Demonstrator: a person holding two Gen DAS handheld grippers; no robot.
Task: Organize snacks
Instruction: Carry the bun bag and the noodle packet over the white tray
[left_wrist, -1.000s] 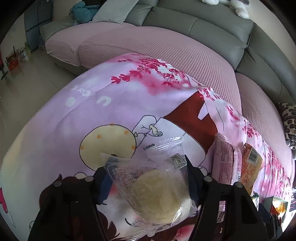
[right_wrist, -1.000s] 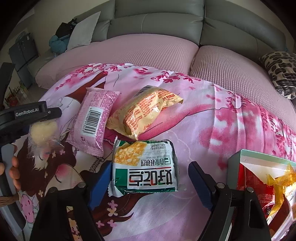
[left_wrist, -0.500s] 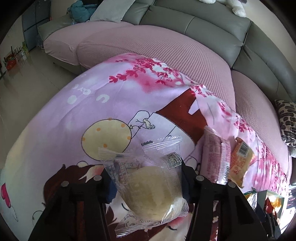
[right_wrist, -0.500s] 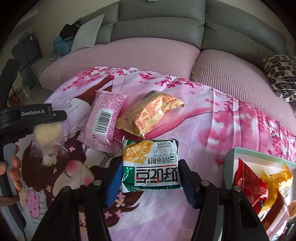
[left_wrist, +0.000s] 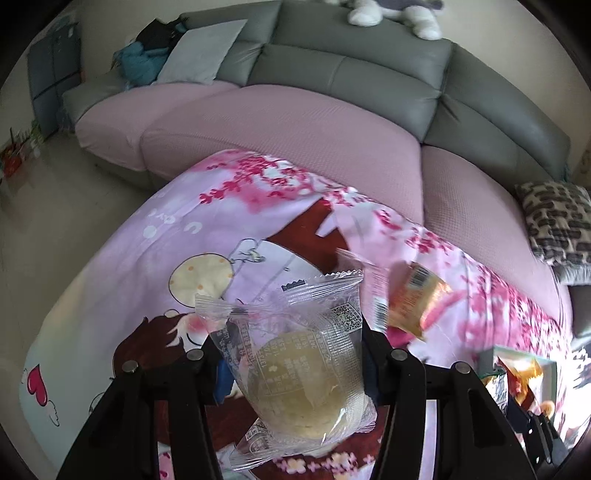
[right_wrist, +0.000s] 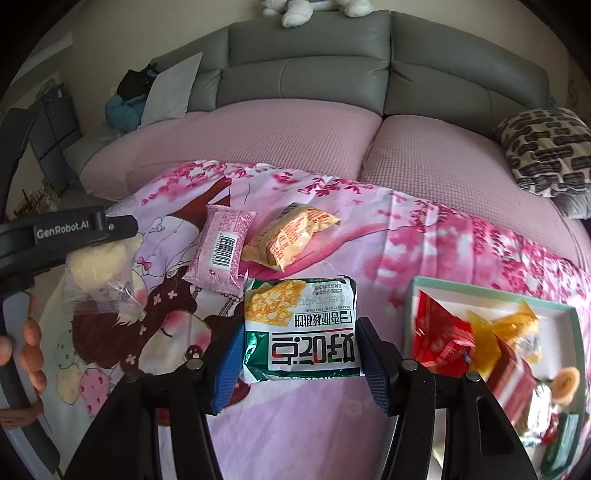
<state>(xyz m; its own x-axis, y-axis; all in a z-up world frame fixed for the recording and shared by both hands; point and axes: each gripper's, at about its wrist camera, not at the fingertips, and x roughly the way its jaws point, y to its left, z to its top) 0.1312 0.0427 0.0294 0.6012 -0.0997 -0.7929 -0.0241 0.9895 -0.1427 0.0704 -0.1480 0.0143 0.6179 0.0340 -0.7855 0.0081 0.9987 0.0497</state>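
Note:
A round pale pastry in a clear wrapper (left_wrist: 306, 376) hangs above the blanket, with my left gripper (left_wrist: 295, 354) shut on its sides. The right wrist view shows the same pastry (right_wrist: 99, 266) under the left gripper (right_wrist: 74, 236) at the far left. My right gripper (right_wrist: 301, 354) is shut on a green-and-white snack packet (right_wrist: 301, 328), its blue pads pressing both edges, held just off the blanket. A pink packet (right_wrist: 221, 251) and an orange packet (right_wrist: 291, 236) lie on the blanket behind it.
A pale green box (right_wrist: 480, 293) holding several red and orange snacks sits at the right. The cartoon blanket (right_wrist: 424, 236) covers a pink sofa seat (right_wrist: 277, 140). A patterned pillow (right_wrist: 546, 151) lies far right. Someone's fingers (right_wrist: 31, 350) grip the left handle.
Both grippers narrowed onto their packets, then rose with them. The blanket and the loose packets now look farther away in both views.

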